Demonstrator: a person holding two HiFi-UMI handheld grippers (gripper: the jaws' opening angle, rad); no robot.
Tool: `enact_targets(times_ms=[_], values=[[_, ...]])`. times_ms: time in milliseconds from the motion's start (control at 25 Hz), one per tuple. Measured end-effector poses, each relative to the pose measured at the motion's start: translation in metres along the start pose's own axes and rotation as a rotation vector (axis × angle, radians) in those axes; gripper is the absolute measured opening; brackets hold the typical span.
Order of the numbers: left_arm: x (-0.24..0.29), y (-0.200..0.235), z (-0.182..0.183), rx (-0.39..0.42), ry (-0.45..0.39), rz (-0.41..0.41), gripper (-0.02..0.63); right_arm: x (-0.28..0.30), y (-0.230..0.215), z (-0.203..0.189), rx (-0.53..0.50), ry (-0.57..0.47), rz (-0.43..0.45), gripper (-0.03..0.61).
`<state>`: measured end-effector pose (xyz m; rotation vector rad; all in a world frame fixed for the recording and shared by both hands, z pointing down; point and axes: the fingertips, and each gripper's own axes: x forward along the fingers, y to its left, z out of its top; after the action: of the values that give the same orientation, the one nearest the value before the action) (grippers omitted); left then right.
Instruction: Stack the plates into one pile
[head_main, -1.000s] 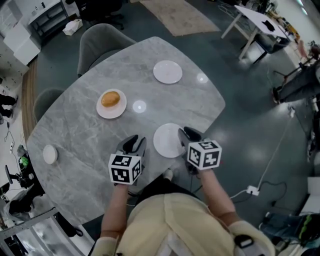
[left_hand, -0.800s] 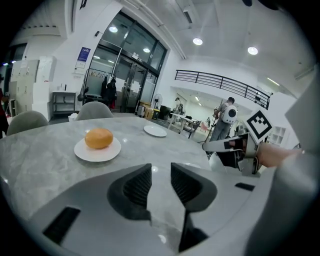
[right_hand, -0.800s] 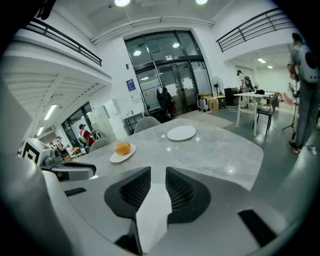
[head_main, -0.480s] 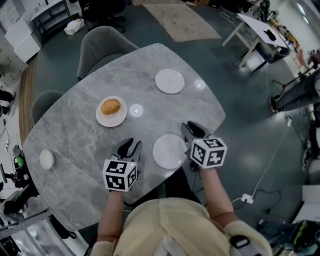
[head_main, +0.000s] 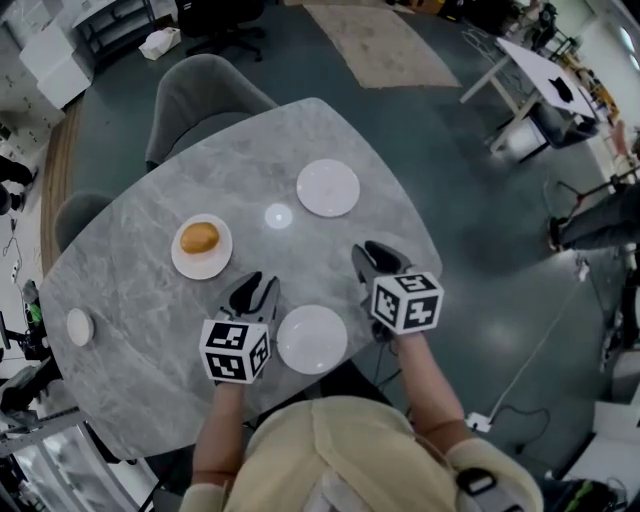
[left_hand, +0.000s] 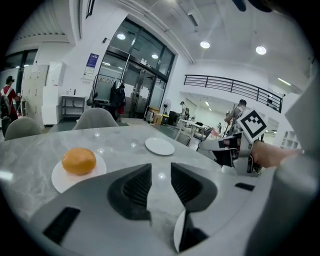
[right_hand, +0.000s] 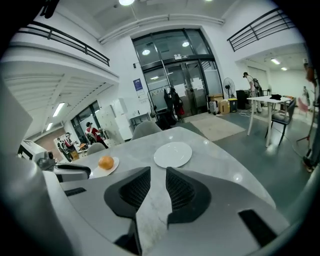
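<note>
Both grippers hover over the grey surface (head_main: 140, 290), with nothing between either pair of jaws. The left gripper (head_main: 253, 290) has its jaws parted. The right gripper (head_main: 372, 258) is also released, its jaws having just opened a touch wider. The near empty plate (head_main: 312, 339) lies between the two grippers, behind their jaw tips. The far empty plate (head_main: 328, 187) sits ahead of the right jaws, well apart. The plate with a bun (head_main: 201, 262) lies ahead and left of the left jaws.
</note>
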<state>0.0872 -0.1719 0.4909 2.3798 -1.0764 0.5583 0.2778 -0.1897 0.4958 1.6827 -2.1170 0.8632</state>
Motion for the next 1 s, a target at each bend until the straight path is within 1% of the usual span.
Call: enact_targets(times_ms=[240,440,560,760,1000], values=[[0.030,-0.011,0.014,-0.006,0.005,0.034,0.120,0.027,-0.028,0.020,-0.018,0.022,0.035,0.077],[0.050,-0.009,0.024,-0.028,0.000,0.072,0.120,0.059,-0.047,0.034,-0.037,0.051,0.053,0.083],[0.060,-0.005,0.025,-0.046,0.007,0.097,0.120,0.076,-0.058,0.035,-0.036,0.079,0.058,0.086],[0.077,-0.002,0.028,-0.060,0.011,0.127,0.120,0.105,-0.079,0.033,-0.033,0.119,0.042,0.092],[0.093,0.002,0.035,-0.074,0.002,0.158,0.120,0.135,-0.101,0.038,-0.021,0.143,0.003,0.101]])
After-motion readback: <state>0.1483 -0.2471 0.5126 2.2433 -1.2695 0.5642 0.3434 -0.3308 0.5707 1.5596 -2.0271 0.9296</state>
